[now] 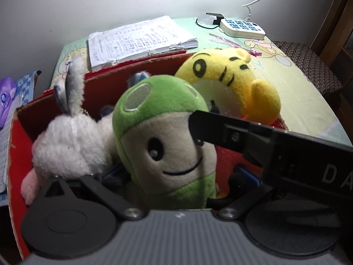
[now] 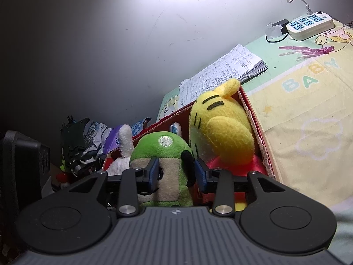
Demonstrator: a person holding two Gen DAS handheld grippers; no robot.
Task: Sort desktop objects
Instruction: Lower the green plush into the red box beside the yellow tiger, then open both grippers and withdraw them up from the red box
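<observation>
A red cardboard box (image 1: 13, 145) (image 2: 262, 145) holds plush toys. A green and beige plush (image 1: 163, 137) (image 2: 169, 165) stands in it, between a white rabbit plush (image 1: 70, 141) (image 2: 120, 161) and a yellow plush (image 1: 231, 81) (image 2: 222, 132). My right gripper (image 2: 176, 172) has its blue pads against both sides of the green plush, shut on it. In the left wrist view the right gripper's black body (image 1: 275, 145) crosses in front of the plush. My left gripper's own fingertips are hidden below the plush.
A stack of written papers (image 1: 139, 39) (image 2: 220, 75) lies behind the box on the patterned cloth (image 2: 308, 121). A white power strip (image 1: 242, 28) (image 2: 308, 25) sits at the far corner. A pile of clothes (image 2: 81, 143) is left of the box.
</observation>
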